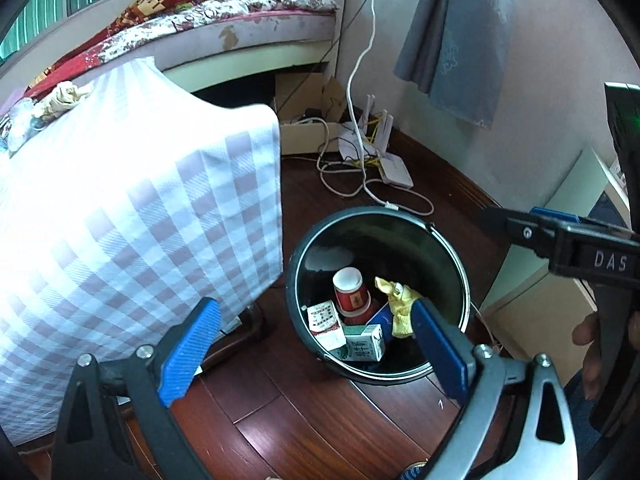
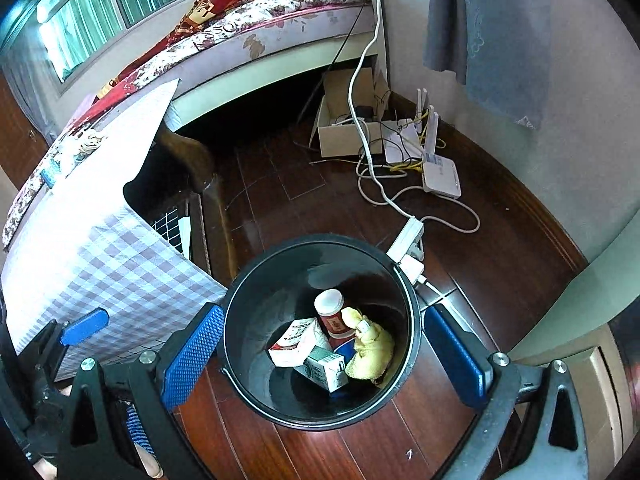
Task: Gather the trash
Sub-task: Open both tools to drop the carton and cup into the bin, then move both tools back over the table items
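A black trash bin [image 1: 360, 211] [image 2: 320, 239] stands on the wooden floor below both grippers. It holds a red paper cup [image 1: 352, 294] [image 2: 332, 314], a white and red carton [image 1: 326, 322] [image 2: 294, 342], a green and white carton [image 1: 366, 344] [image 2: 326, 368] and a crumpled yellow tissue [image 1: 400, 300] [image 2: 372, 354]. My left gripper [image 1: 314, 308] hangs open over the bin, nothing between its blue pads. My right gripper [image 2: 324, 312] is open above the bin too, also with nothing in it. A crumpled paper wad [image 1: 60, 98] [image 2: 86, 142] lies on the checked table.
The table with the checked cloth [image 1: 140, 200] [image 2: 100, 256] stands just left of the bin, a bed [image 1: 240, 20] behind it. A cardboard box [image 2: 344, 136], a white router [image 2: 440, 178], loose cables and a power strip [image 2: 408, 238] lie on the floor beyond the bin. A pale cabinet [image 2: 592, 280] is on the right.
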